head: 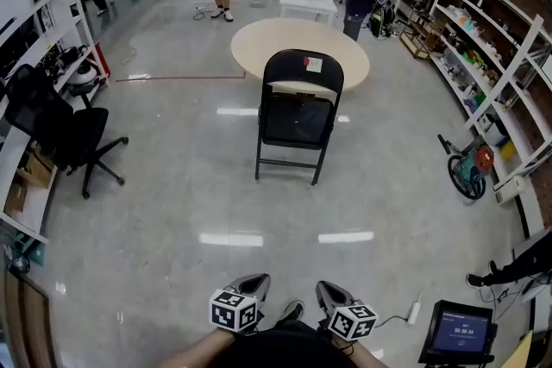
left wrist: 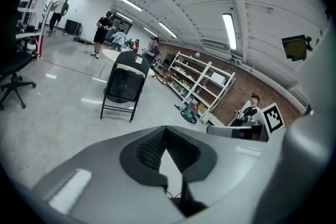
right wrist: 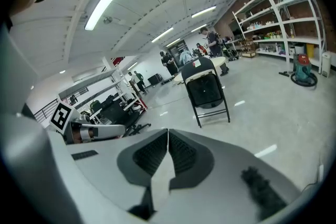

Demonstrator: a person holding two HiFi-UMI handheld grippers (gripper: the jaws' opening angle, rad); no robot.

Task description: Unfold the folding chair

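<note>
The chair (head: 299,112) stands upright on the floor (head: 172,185), just in front of a round table (head: 259,43) and well apart from both grippers. Its seat panel looks tipped up flat against the back, so it appears to be still folded, or nearly so, resting on its legs with its front towards the person. The left gripper (head: 252,282) and right gripper (head: 328,293) sit side by side low in the head view, close to the person's body. Both have their jaws closed with nothing between them. They point towards the chair, probably because the person is facing it to approach. The jaws will likely need to open before taking the seat or frame.
</note>
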